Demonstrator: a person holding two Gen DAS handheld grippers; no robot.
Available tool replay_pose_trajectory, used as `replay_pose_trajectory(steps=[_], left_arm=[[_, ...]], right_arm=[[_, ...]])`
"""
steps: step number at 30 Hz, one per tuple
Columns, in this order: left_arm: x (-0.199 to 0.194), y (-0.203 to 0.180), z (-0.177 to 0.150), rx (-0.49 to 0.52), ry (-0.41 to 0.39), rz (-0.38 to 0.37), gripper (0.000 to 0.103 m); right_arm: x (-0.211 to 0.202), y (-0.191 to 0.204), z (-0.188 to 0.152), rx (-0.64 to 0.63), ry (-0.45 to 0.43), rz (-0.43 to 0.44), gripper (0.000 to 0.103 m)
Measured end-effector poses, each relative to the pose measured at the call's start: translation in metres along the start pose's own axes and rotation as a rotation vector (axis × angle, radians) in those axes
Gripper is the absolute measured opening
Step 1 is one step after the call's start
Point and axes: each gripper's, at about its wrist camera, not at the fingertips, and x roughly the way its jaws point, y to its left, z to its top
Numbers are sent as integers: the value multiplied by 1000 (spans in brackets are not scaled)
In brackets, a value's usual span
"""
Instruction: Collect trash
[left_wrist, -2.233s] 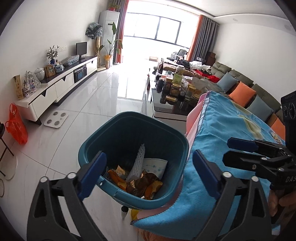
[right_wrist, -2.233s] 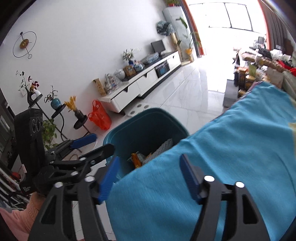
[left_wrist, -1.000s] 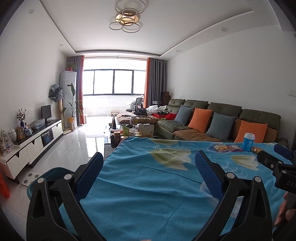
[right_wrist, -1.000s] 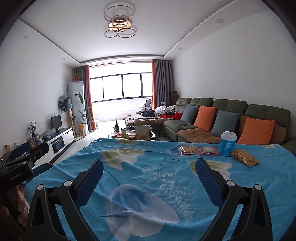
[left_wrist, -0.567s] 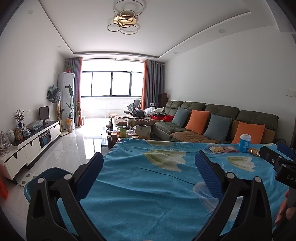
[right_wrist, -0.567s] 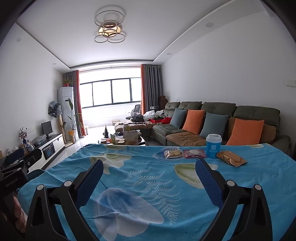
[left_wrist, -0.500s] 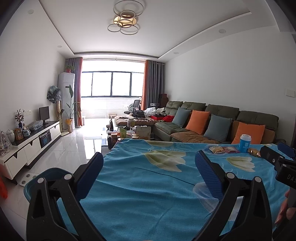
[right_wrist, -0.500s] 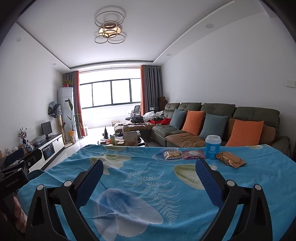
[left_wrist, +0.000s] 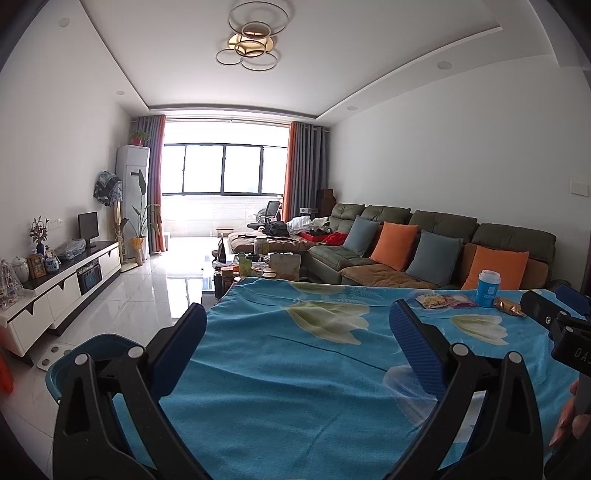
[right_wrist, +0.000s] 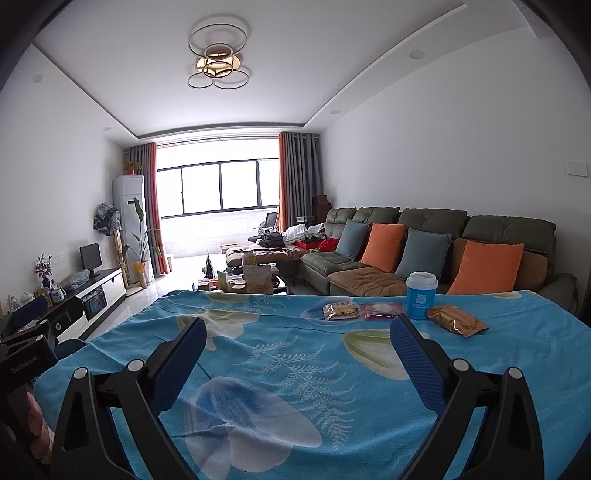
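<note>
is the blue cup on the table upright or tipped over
Upright: the blue cup stands on its base on the blue cloth, white lid on top.

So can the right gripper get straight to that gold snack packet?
Probably yes: the right gripper is open and empty, only bare blue cloth lies before the gold snack packet, right of the blue cup.

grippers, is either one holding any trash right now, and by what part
Nothing is held. The left gripper and the right gripper are both open and empty over the blue cloth. The cup and wrappers lie untouched.
</note>
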Motion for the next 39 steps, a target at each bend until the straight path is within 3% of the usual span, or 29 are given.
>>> replay_pose_trajectory(steps=[39], left_arm=[[2,-3,0,-5,-3,11,97]], right_arm=[[2,-1,3,0,-6,6,96]])
